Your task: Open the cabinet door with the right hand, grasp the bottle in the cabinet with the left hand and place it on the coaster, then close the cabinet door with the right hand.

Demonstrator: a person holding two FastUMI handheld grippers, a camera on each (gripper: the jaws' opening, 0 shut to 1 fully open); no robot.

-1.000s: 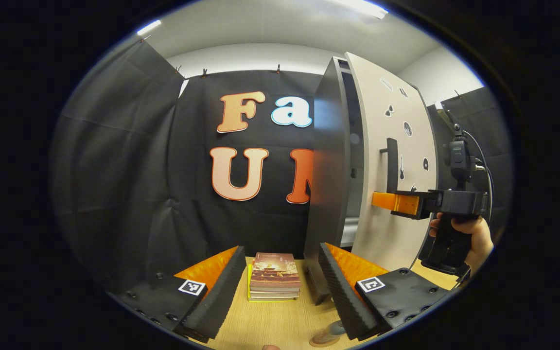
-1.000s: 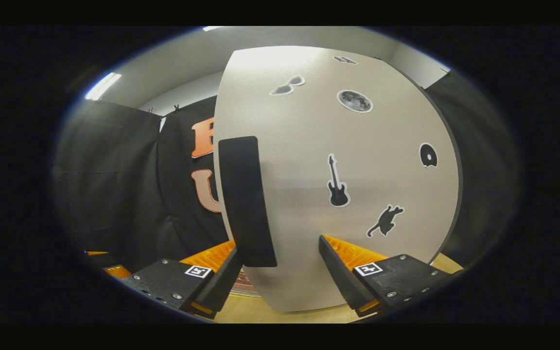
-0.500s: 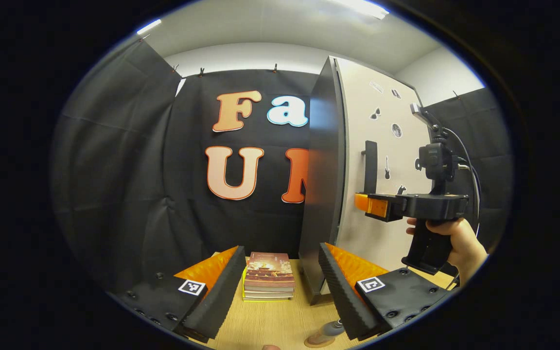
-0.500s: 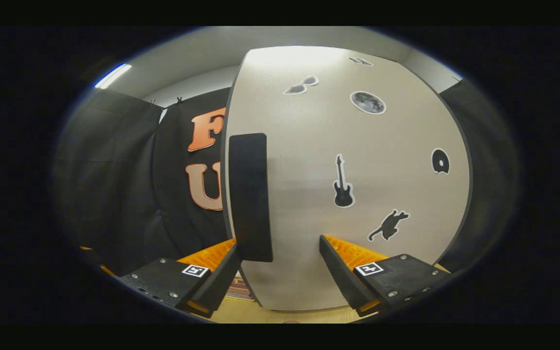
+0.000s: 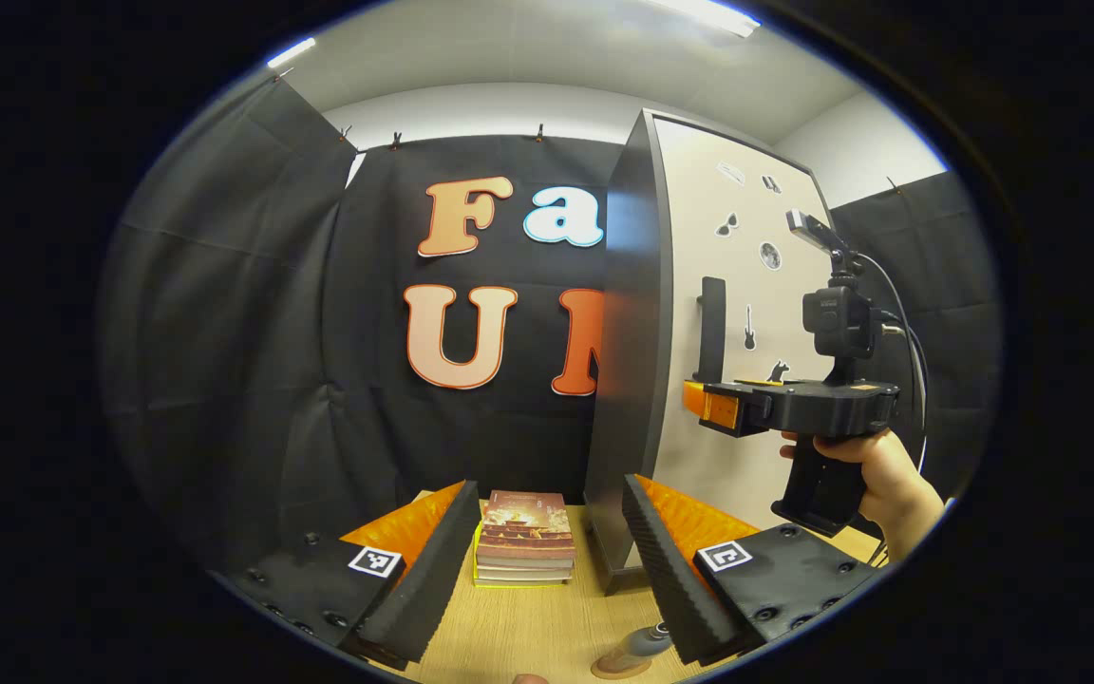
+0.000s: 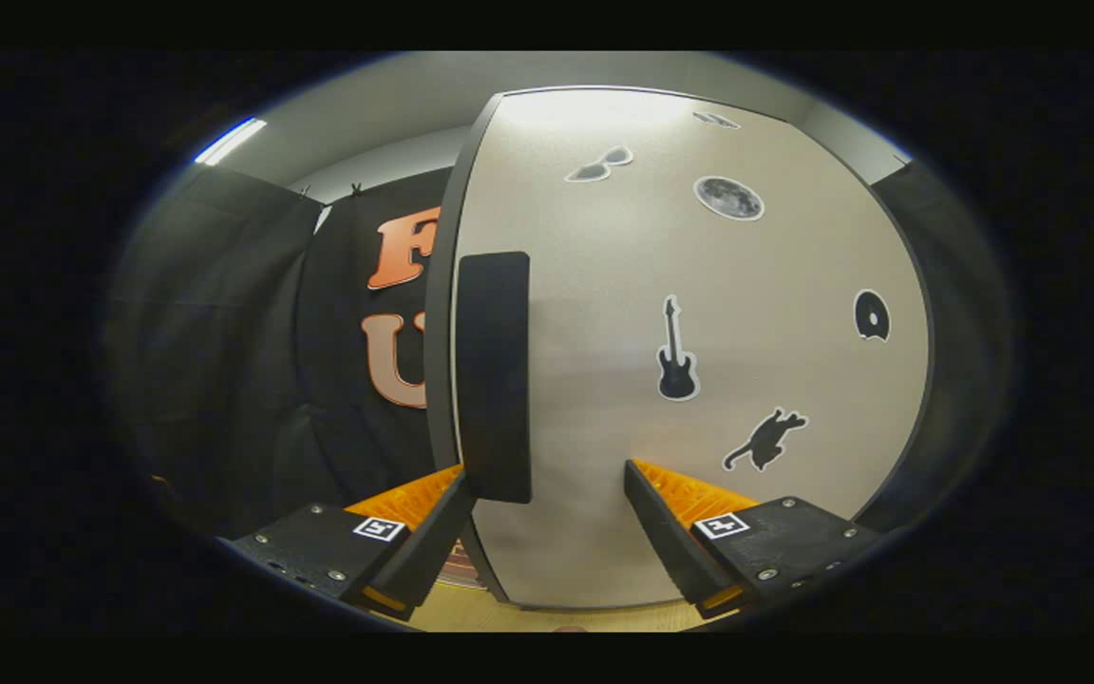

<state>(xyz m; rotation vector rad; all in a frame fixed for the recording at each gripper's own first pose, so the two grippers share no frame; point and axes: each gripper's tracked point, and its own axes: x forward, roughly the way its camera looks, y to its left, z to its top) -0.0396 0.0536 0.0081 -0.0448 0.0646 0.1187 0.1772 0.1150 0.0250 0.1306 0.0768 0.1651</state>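
a: what's lying around the tall grey cabinet (image 5: 632,332)?
b: a stack of books (image 5: 524,549) is sitting on the wooden table (image 5: 528,632) just left of it. the bottle (image 5: 647,641) is resting on the round brown coaster (image 5: 615,665).
a: and the claws?
b: the left gripper (image 5: 547,556) is hanging released; the right gripper (image 6: 547,518) is gaping beside the black handle (image 6: 494,375) on the pale cabinet door (image 6: 699,361), which is sitting flush.

looks like a staged recording booth in a lab, not a home: black cloth walls (image 5: 243,332) clipped up under a white ceiling w/ strip lights (image 5: 292,51), one sticker-covered cabinet (image 6: 699,351) and a book stack (image 5: 524,549) on a wood-grain table (image 5: 528,632).
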